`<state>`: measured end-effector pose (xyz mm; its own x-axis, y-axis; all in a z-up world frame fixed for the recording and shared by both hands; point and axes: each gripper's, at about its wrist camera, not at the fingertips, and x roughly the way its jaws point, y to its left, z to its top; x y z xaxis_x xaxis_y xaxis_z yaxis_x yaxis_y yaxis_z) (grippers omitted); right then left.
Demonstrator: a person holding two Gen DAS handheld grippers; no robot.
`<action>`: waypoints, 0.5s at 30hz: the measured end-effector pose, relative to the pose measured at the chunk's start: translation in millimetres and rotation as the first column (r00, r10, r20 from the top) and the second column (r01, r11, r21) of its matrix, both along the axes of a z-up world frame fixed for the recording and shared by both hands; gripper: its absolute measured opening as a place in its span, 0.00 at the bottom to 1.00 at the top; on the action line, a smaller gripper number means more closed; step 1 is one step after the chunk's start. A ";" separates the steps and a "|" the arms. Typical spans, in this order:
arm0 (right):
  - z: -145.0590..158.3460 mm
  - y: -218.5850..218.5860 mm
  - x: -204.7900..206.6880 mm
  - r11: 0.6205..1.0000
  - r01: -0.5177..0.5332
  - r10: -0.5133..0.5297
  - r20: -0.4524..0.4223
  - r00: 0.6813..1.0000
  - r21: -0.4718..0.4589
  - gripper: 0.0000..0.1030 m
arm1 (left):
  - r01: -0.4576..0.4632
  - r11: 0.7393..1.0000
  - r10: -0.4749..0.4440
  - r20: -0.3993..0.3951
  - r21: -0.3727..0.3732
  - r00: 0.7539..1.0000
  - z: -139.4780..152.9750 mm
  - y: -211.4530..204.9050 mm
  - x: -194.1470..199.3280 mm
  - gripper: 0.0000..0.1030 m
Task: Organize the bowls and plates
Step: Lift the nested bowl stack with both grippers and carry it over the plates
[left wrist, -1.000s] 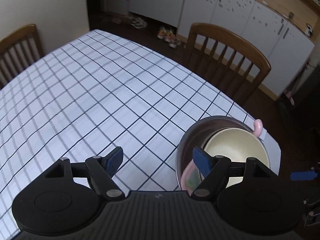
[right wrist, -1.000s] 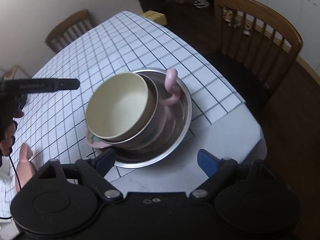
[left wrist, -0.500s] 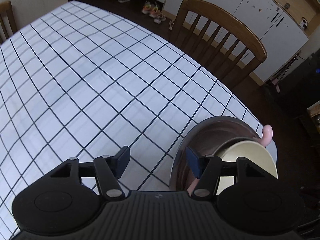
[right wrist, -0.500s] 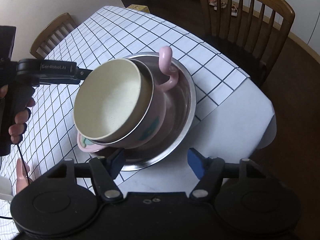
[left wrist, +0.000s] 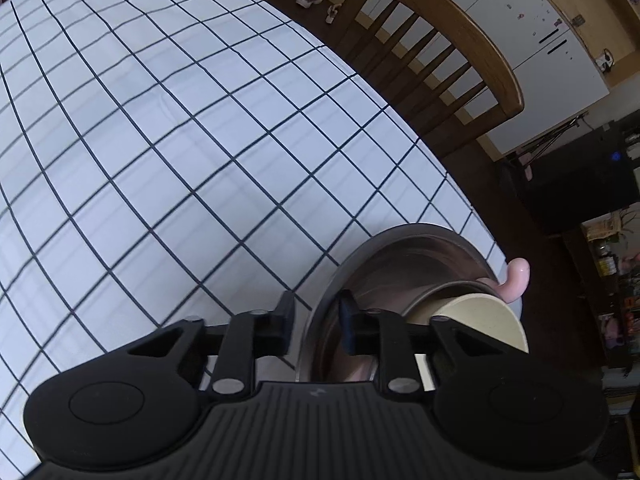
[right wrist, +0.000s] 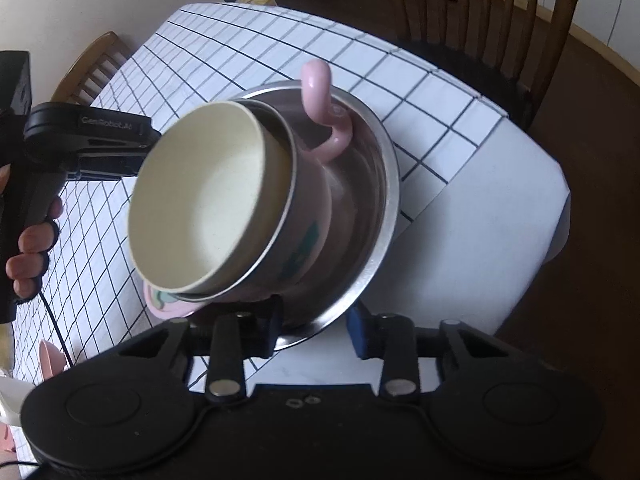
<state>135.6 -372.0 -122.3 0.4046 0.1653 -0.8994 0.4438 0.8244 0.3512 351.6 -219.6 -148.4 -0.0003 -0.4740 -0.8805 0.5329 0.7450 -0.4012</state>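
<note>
On checked tablecloth (right wrist: 432, 92), cream bowl (right wrist: 208, 196) nests in steel bowl (right wrist: 376, 200)

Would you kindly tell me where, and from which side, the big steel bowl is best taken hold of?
Grip the steel bowl by its thin rim, one finger inside and one outside. It looks too wide to span, and its wall is smooth and sloped. Come in from the near edge, where the right claw is. The nested pink cup probably leaves a gap there.
</note>
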 end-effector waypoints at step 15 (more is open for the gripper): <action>1.2 -9.8 3.3 0.998 -0.052 0.052 -0.001 0.999 -0.035 0.23 | -0.079 0.996 0.076 0.069 0.032 0.995 7.3 16.1 -25.3 0.15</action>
<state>138.9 -381.8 -121.1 0.3962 0.1540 -0.9052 0.4003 0.8583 0.3212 326.3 -203.5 -141.0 0.0955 -0.4398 -0.8930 0.4980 0.7979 -0.3397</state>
